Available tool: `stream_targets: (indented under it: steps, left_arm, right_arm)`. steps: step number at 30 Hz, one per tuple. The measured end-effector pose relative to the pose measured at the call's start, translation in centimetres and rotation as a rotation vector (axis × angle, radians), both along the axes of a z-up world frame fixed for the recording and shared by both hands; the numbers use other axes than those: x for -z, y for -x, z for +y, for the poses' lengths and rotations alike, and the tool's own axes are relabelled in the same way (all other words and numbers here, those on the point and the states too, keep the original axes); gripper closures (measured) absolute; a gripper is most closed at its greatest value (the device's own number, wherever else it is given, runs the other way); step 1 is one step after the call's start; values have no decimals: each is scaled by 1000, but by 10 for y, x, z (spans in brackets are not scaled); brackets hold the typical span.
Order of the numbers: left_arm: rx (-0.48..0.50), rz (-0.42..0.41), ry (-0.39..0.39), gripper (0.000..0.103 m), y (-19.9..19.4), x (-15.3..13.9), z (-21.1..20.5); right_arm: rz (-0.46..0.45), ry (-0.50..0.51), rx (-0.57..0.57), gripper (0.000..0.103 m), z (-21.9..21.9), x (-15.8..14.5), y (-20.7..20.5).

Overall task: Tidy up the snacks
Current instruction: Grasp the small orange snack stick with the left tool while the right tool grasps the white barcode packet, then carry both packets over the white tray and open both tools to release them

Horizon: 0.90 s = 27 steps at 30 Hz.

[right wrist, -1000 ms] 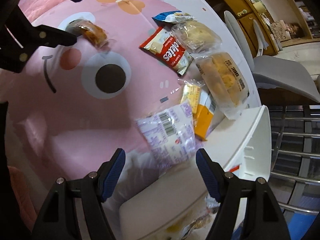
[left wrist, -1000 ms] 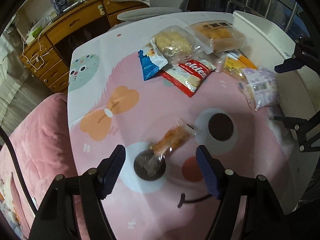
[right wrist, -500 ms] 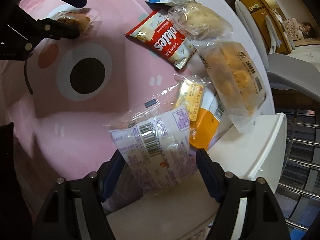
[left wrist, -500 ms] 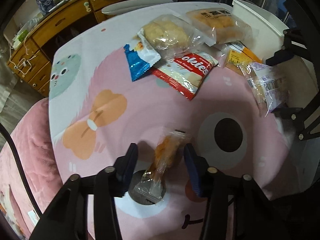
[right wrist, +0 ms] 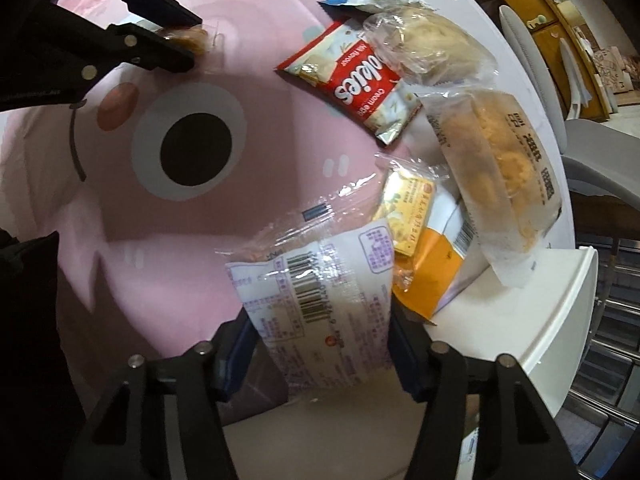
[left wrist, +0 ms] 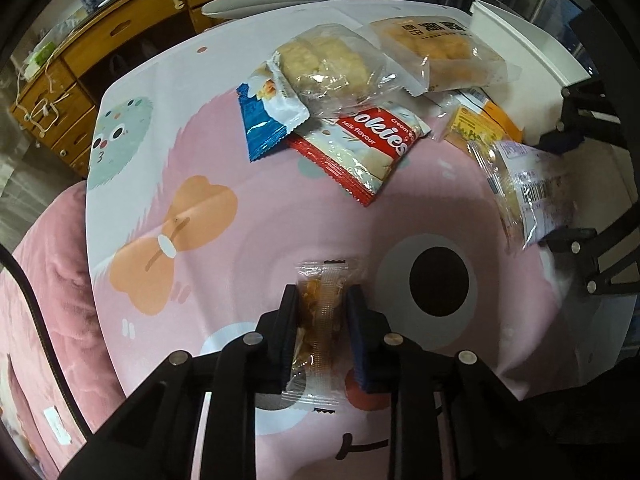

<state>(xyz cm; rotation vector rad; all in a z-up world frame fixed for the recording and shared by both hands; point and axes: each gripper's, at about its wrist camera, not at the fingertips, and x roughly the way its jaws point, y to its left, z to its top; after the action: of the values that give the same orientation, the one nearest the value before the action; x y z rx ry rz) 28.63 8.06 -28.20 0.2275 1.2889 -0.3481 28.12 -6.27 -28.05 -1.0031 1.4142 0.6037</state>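
Observation:
My left gripper (left wrist: 322, 300) is shut on a small clear-wrapped orange snack (left wrist: 320, 320) just above the pink cartoon tablecloth (left wrist: 224, 248). My right gripper (right wrist: 320, 312) has a white-and-purple barcoded packet (right wrist: 320, 292) between its wide-set fingers, at the table's edge by the white bin (right wrist: 552, 320); the packet also shows in the left wrist view (left wrist: 528, 188). Whether the fingers press it I cannot tell. A heap of snacks lies beyond: red cookies pack (left wrist: 360, 148), blue-white packet (left wrist: 266, 116), two clear bread bags (left wrist: 332, 64) (left wrist: 440, 52), yellow and orange packets (right wrist: 408, 208).
A pink cushioned seat (left wrist: 52, 280) lies left of the table. A wooden desk (left wrist: 80, 52) and a grey chair (right wrist: 592, 152) stand beyond the far edge. Metal bars (right wrist: 616, 340) are behind the white bin.
My left gripper has moved in and closed on the orange snack. My right gripper has moved forward around the barcoded packet, which now fills the space between its fingers.

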Motion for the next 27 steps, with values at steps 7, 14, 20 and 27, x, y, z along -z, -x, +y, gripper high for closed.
stream_targets:
  steps: [7,14,20,27]
  left_arm:
    - [-84,0,0,83,8,-2,2]
    - [-170,-13,35,83,29,-19,7]
    - [-252,-47,114,83,53,-48,17]
    - [-306,-124,153,83,87,-86,28]
  right_arm:
    - [-18,14,-11,51,7,0,10]
    - [-7,15,-14,52,16,-2,30]
    - [-9,-8,2,52,31,-19,62]
    - [-32,-34,93,52,40,-44,98]
